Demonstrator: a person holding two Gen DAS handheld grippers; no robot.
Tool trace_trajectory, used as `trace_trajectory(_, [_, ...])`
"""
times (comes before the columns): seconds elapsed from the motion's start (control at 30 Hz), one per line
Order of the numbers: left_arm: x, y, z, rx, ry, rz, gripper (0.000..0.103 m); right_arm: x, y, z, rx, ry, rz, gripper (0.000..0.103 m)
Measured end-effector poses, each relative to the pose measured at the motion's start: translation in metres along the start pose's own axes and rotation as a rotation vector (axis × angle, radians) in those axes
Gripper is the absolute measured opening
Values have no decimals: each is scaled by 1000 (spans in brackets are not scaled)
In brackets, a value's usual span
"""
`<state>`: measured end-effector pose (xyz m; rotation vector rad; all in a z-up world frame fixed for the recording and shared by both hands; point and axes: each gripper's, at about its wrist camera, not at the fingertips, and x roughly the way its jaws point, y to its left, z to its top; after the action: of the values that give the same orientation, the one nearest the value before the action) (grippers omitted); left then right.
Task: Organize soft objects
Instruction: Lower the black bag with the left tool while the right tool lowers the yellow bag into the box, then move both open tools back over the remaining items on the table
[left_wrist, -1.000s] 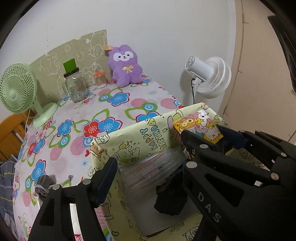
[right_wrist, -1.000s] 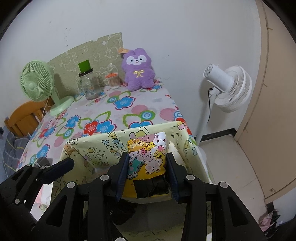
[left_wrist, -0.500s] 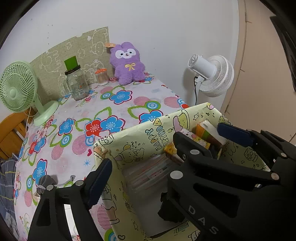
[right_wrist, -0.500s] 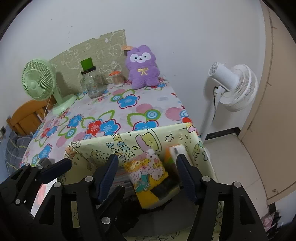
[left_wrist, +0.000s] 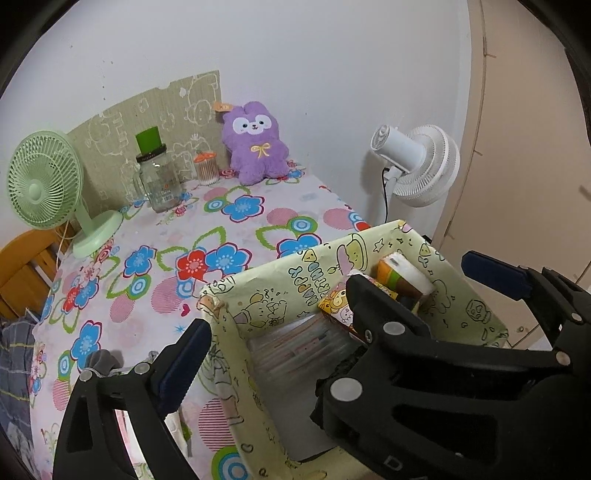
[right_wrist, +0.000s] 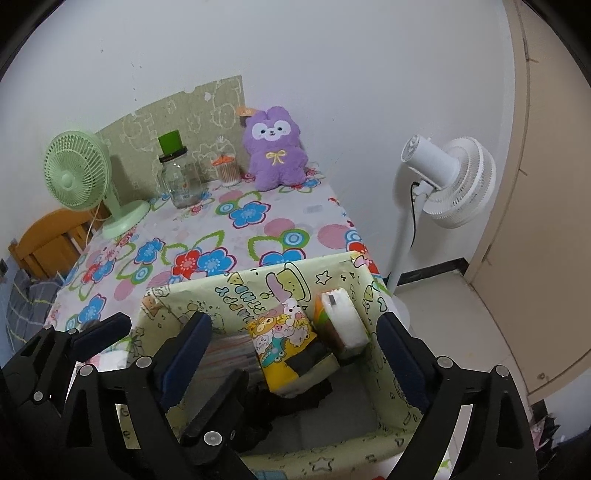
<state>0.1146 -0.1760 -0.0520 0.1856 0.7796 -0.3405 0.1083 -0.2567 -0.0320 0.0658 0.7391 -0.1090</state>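
The right gripper (right_wrist: 291, 354) is held with its jaws spread wide over the box (right_wrist: 258, 284), gripping nothing. Between its fingers, a yellow cartoon pack (right_wrist: 282, 345) is seen leaning inside the box, with a white-and-orange pack (right_wrist: 341, 325) just beside it. Part of the left gripper (right_wrist: 162, 354) is seen at the box's left wall. A purple plush (right_wrist: 275, 147) is propped against the wall.
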Motion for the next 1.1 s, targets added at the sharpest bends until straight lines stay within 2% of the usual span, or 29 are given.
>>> trace_trajectory(0.63, [-53, 20, -10, -26, -110, 19, 98, -55, 30, -2, -42, -105, -4, 93])
trace_trajectory(1.1, [-89, 49, -23, -75, -199, 51, 98, -84, 66, -6, -83, -174, 20, 95])
